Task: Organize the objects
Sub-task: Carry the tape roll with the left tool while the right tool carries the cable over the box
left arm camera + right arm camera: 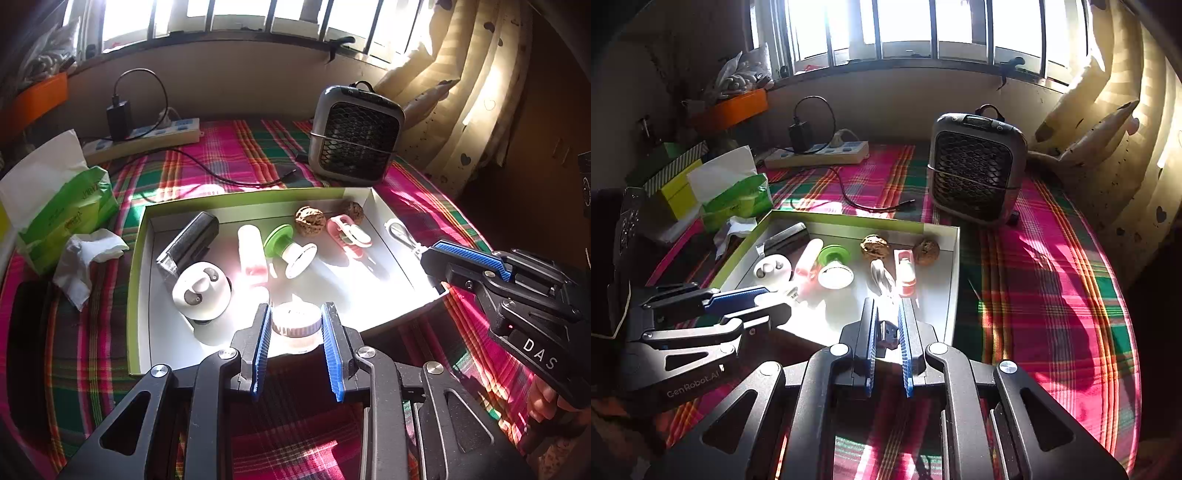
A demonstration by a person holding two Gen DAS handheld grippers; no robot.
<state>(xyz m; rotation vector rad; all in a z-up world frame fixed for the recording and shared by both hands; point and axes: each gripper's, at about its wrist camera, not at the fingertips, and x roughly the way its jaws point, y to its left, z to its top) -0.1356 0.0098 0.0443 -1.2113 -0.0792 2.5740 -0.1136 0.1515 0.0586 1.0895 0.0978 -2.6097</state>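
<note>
Two grippers over the tray [140, 258]: left gripper [295, 325] pinches a small jar [295, 326] at tray's 6 o'clock, right gripper [886, 325] grips a metal clip [888, 332] at 4 o'clock; placing step, next needs release.

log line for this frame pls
left gripper: shut on small jar at tray near edge | right gripper: shut on metal clip | both over tray

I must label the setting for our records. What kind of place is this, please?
Probably a bedroom at home. The tray of small objects lies on a plaid cloth that looks like bedding, under a barred window with a heart-print curtain. A small heater or fan stands nearby.
</note>
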